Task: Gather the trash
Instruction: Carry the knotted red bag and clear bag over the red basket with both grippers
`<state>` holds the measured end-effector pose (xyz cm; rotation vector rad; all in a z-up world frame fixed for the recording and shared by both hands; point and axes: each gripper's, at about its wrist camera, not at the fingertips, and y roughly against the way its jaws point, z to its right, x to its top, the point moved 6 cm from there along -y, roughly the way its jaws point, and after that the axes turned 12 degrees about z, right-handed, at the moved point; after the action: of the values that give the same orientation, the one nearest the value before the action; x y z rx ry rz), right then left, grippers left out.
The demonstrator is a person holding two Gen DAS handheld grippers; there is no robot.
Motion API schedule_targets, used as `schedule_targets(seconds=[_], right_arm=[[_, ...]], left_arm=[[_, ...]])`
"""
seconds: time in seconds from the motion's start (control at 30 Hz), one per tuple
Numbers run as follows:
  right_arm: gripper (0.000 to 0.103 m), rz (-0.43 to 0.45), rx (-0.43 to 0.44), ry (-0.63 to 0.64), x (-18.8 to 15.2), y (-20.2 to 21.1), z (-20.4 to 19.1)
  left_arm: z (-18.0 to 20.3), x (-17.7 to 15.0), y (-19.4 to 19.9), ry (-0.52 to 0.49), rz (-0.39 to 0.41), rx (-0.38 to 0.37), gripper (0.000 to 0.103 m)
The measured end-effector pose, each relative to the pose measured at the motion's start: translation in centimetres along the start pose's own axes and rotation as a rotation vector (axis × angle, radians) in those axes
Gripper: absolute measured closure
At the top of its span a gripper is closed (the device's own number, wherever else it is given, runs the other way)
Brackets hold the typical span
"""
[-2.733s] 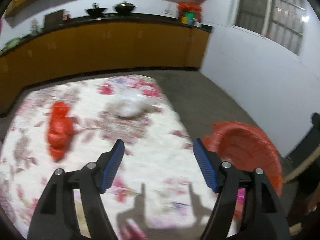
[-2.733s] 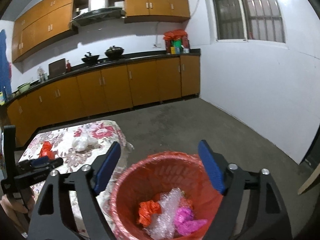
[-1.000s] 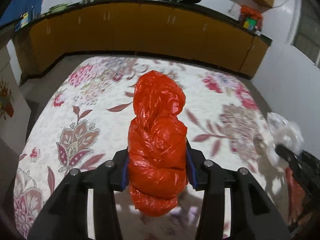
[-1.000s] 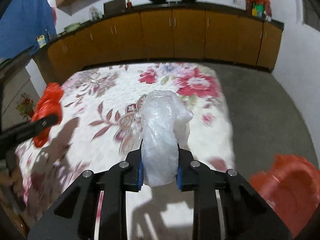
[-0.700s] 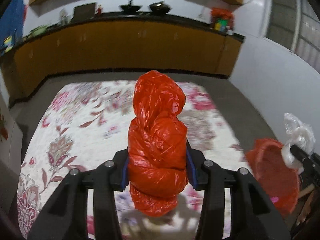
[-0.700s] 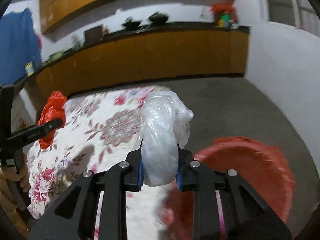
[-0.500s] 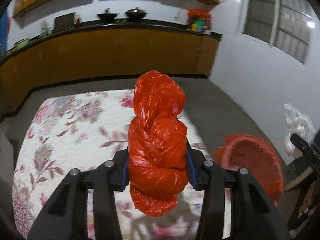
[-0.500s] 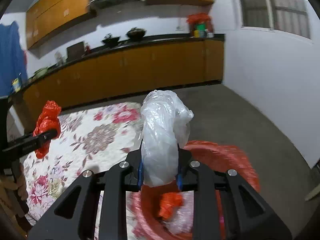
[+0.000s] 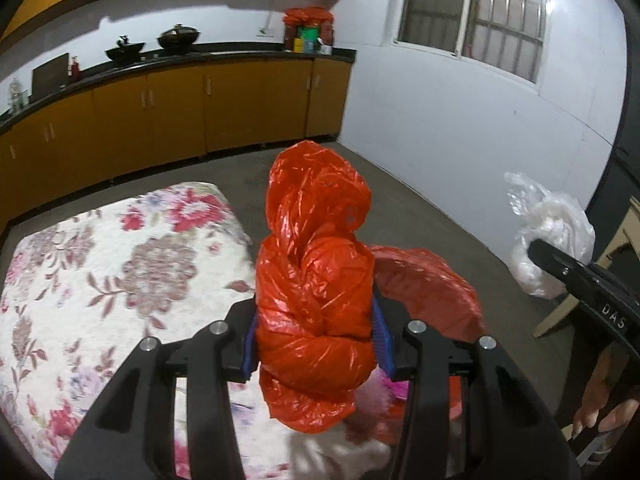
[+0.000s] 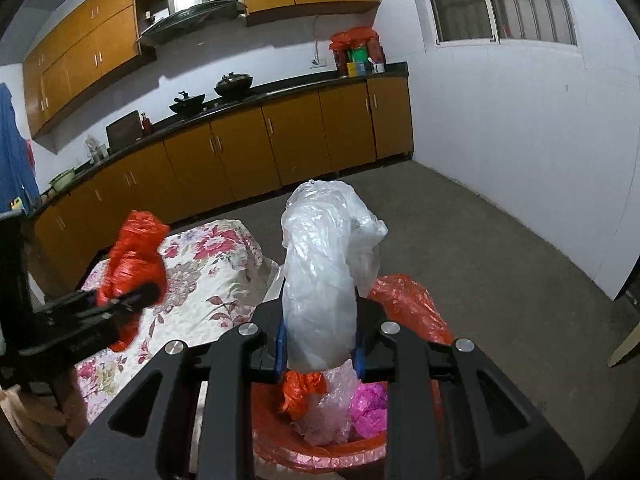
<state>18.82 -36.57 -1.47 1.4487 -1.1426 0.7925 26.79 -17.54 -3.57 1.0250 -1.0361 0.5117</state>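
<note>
Gripping a crumpled red bag (image 9: 316, 292), the left claw (image 9: 316, 336) is hanging by the bench's (image 9: 100, 280) corner, while the right claw (image 10: 320, 340) is pinching clear plastic (image 10: 324, 276) above the red bin (image 10: 408, 308), ready for dropping.

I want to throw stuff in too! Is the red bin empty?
Not empty. The right wrist view shows the bin already holding a pink wad, an orange scrap and bubble wrap.

Both grippers are matte black plastic. The left gripper (image 9: 316, 340) and the right gripper (image 10: 320, 346) each have blue pads, round silver screws and triangular cut-outs. White letters "DAS" mark the right gripper's side.
</note>
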Motion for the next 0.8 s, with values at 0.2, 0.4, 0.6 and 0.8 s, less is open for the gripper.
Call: schedule_targets(seconds=[0.2, 0.4, 0.6, 0.8], right_arm=[[0.078, -0.006, 0.006, -0.026, -0.2, -0.1, 0.9], [0.078, 0.009, 0.004, -0.057, 0.4, -0.5, 1.3], [0.078, 0.015, 0.003, -0.078, 0.7, -1.1, 1.8], [0.078, 0.011, 0.011, -0.097, 0.2, -1.4, 2.1]], left_arm=[[1.8, -1.0, -1.6, 0.011, -0.039, -0.043, 0.059], [2.8, -1.7, -3.2, 0.013, -0.076, -0.081, 0.058], [3.8, -2.3, -4.5, 0.007, -0.102, -0.104, 0.058], [4.7, -3.0, -5.5, -0.001, -0.125, -0.118, 0.058]])
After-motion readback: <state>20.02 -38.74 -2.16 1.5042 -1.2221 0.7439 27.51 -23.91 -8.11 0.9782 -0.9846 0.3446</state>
